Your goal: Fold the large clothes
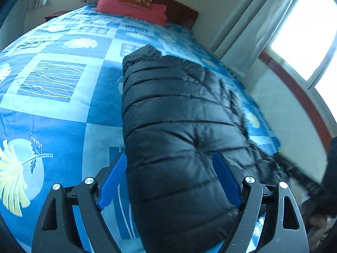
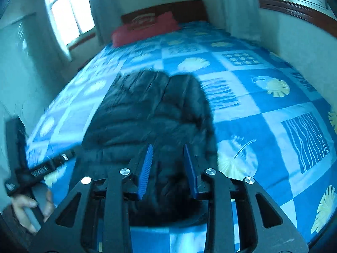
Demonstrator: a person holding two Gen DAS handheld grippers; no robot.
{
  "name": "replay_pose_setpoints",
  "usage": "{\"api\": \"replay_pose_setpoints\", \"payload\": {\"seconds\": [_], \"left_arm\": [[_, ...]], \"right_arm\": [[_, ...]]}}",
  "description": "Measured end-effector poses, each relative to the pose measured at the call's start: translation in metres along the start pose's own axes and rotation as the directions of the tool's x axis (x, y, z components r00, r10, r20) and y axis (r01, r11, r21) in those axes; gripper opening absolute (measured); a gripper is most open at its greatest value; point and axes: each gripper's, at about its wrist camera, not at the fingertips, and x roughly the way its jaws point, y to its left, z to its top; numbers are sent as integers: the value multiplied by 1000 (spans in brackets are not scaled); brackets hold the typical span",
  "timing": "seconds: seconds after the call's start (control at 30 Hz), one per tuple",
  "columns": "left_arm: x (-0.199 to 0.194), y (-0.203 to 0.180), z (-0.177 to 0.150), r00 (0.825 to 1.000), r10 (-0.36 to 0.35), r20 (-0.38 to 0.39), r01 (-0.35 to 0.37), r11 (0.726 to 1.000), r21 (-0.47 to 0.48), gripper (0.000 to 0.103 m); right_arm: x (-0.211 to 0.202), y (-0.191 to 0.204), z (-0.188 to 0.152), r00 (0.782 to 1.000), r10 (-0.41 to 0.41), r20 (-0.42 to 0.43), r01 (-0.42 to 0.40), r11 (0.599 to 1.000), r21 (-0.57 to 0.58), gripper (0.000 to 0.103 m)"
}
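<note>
- Left wrist view: the black puffer jacket [image 1: 179, 126] lies on the bed [image 1: 63, 109], folded into a long bundle. Its long axis runs from the foot of the bed up toward the red pillow [image 1: 130, 7], far end pointing at the pillow.
- The left tool [image 1: 169, 172] hangs over the jacket's near end, released: jaws spread wide, one blue pad [image 1: 112, 182] off the jacket's edge over the blue bedcover, the other over the quilting. Whether either pad touches fabric, I cannot tell.
- Right wrist view: blurred, but the jacket [image 2: 147, 113] reads the same, lengthwise toward the pillow [image 2: 145, 31], with a seam splitting its far end into two lobes.
- The right tool [image 2: 168, 168] sits above the near end, jaws apart, nothing between the blue pads [image 2: 145, 170].
- On the jacket's other side from the patterned cover, a hand [image 2: 29, 210] grips a handle.
</note>
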Motion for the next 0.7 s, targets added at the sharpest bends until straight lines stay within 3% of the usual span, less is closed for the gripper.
{"api": "replay_pose_setpoints", "payload": {"seconds": [0.07,0.17,0.33,0.5,0.63,0.7], "left_arm": [[6,-6,-5,1000,-5,-16,5,1000,27,82],[30,-15,-13,997,60,-58,-55,995,86,82],[62,-17,-15,989,122,-87,-109,984,141,83],[56,-13,-15,991,112,-78,-99,982,162,83],[29,-9,-12,992,85,-90,-72,987,145,83],[9,-8,-4,997,66,-45,-59,990,131,83]], "right_arm": [[13,-4,-8,999,-36,-33,36,999,-6,30],[42,-24,-23,994,-26,-102,30,999,39,30],[71,-45,-43,995,31,-96,-20,993,118,31],[62,-43,-42,997,38,-72,-28,991,132,32],[36,-35,-30,994,28,-107,-15,993,119,38],[17,-32,-17,996,19,-83,-10,994,107,41]]}}
